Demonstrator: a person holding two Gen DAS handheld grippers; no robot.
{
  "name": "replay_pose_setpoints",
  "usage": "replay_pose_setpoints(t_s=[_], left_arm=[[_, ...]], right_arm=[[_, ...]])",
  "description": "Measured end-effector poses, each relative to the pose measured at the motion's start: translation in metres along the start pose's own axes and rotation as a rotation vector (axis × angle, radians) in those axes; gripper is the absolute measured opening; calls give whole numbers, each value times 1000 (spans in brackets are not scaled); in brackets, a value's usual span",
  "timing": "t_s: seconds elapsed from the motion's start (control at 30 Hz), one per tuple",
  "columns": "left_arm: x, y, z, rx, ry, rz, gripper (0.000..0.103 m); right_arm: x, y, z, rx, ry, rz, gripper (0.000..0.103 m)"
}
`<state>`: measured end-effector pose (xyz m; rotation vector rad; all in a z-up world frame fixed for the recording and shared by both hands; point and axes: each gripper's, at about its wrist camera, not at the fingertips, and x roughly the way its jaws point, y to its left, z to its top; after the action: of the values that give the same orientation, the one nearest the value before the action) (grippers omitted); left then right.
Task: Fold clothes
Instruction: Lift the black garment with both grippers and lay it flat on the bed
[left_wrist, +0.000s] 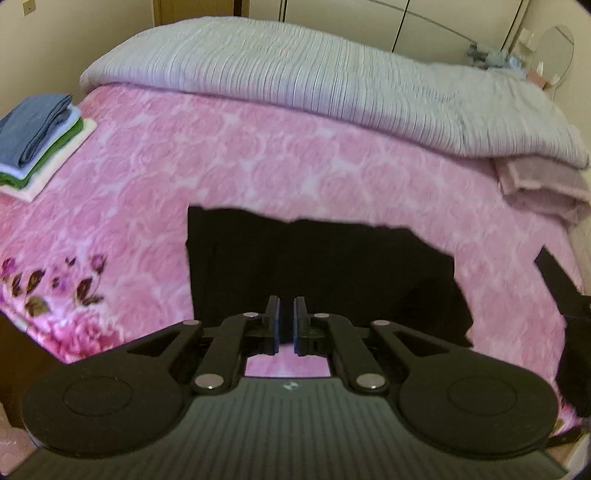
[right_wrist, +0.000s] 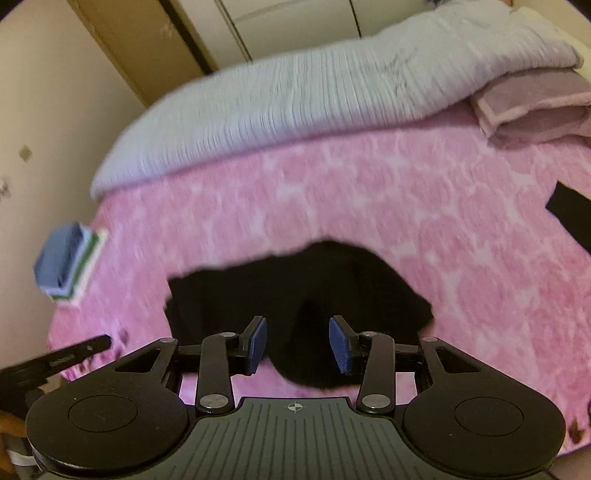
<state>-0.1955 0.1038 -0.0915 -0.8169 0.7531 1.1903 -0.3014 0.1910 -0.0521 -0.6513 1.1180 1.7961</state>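
A black garment (left_wrist: 325, 273) lies on the pink flowered bedspread (left_wrist: 229, 162); it also shows in the right wrist view (right_wrist: 295, 295), partly bunched. My left gripper (left_wrist: 287, 321) hovers over the garment's near edge with its jaws nearly together and a thin gap between them; nothing shows between them. My right gripper (right_wrist: 298, 341) is open above the garment's near edge, its blue pads (right_wrist: 258, 341) apart and empty. A second black piece (right_wrist: 570, 218) lies at the right.
A stack of folded clothes (left_wrist: 40, 136) sits at the bed's left edge, also in the right wrist view (right_wrist: 68, 264). A grey striped quilt (left_wrist: 332, 85) lies across the far side. A folded pink blanket (left_wrist: 543, 188) sits at the right.
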Motion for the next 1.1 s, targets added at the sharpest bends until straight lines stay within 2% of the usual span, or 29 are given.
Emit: replay_pose_setpoints(t_s=[0.17, 0.3, 0.37, 0.43, 0.53, 0.73, 0.93, 1.1], left_arm=[[-12, -11, -40, 12, 22, 34, 2], [-23, -22, -70, 15, 22, 58, 2], [-29, -28, -83, 22, 26, 68, 2], [-38, -35, -94, 52, 26, 96, 9], [-49, -45, -109, 95, 30, 142, 9], [-63, -48, -120, 113, 18, 151, 14], [-61, -43, -117, 124, 11, 113, 15], [-53, -26, -106, 152, 4, 64, 17]], right_arm=[[16, -22, -46, 36, 21, -13, 42], [19, -33, -69, 26, -16, -37, 42], [25, -35, -77, -22, -12, -71, 42], [27, -33, -86, -84, 11, -90, 42], [30, -32, -100, -163, 49, -112, 42], [24, -40, -128, -182, 141, -105, 42], [6, -25, -134, -218, 128, -156, 42], [8, -15, -133, -181, 110, -188, 42]])
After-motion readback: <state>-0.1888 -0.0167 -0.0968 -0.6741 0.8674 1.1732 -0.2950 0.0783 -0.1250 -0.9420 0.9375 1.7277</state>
